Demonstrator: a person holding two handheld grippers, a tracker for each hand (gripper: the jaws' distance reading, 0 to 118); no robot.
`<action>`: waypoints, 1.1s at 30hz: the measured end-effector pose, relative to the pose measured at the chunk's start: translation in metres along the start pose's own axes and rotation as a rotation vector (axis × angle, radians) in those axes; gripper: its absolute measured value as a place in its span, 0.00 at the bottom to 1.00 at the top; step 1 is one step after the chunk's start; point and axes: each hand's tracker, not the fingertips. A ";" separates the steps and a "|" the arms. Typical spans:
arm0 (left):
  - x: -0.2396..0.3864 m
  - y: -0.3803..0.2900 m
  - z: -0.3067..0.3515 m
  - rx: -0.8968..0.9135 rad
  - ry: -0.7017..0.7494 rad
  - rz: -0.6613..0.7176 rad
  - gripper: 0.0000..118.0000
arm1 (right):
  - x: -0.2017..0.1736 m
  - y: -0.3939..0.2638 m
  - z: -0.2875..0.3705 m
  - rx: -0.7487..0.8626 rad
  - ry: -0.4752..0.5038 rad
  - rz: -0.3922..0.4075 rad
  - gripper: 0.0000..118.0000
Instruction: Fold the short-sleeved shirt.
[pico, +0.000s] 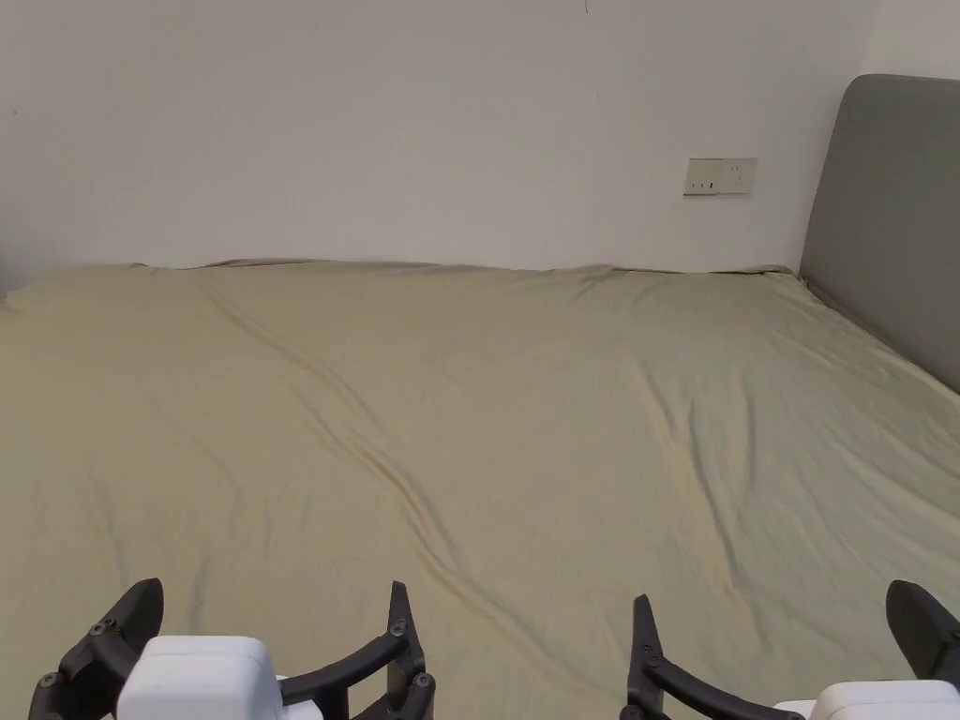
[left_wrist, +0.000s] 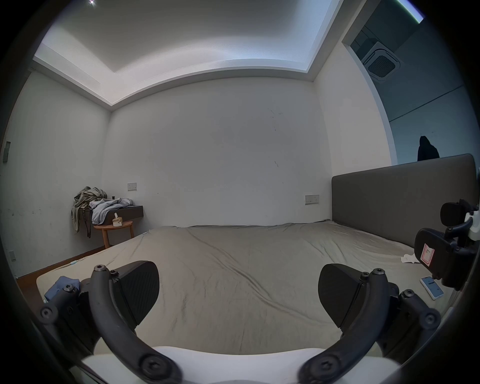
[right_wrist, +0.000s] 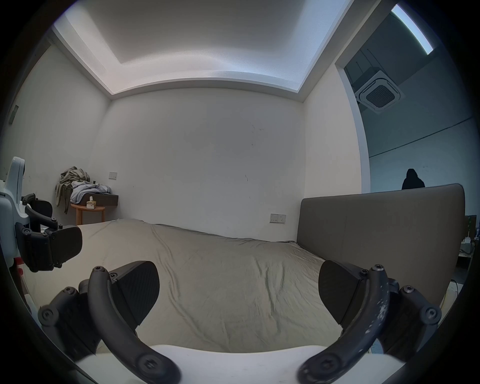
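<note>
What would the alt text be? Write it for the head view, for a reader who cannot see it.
A wide bed under a wrinkled olive sheet, with the left gripper and right gripper held open at the bottom edge. A grey headboard stands at right, and a wall socket sits on the white wall.

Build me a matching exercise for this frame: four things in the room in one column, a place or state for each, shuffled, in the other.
Things:
1. left gripper
2. headboard
3. clothes pile
4. phone

Places or states:
A. lying on the bed sheet near its right edge
B. heaped on the wall shelf above a round wooden stool
C. jaws wide apart, nothing held
D. upright at the bed's right end

Pairs: 1-C, 2-D, 3-B, 4-A
</note>
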 end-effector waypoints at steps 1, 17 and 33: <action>0.000 0.000 0.000 0.000 0.001 -0.002 1.00 | 0.000 0.000 0.000 0.000 -0.001 -0.001 1.00; -0.001 0.000 -0.002 -0.008 0.004 -0.006 1.00 | -0.001 0.000 0.000 -0.001 0.001 0.000 1.00; 0.001 0.002 -0.002 -0.014 0.003 -0.015 1.00 | 0.000 0.001 -0.001 -0.001 0.000 -0.001 1.00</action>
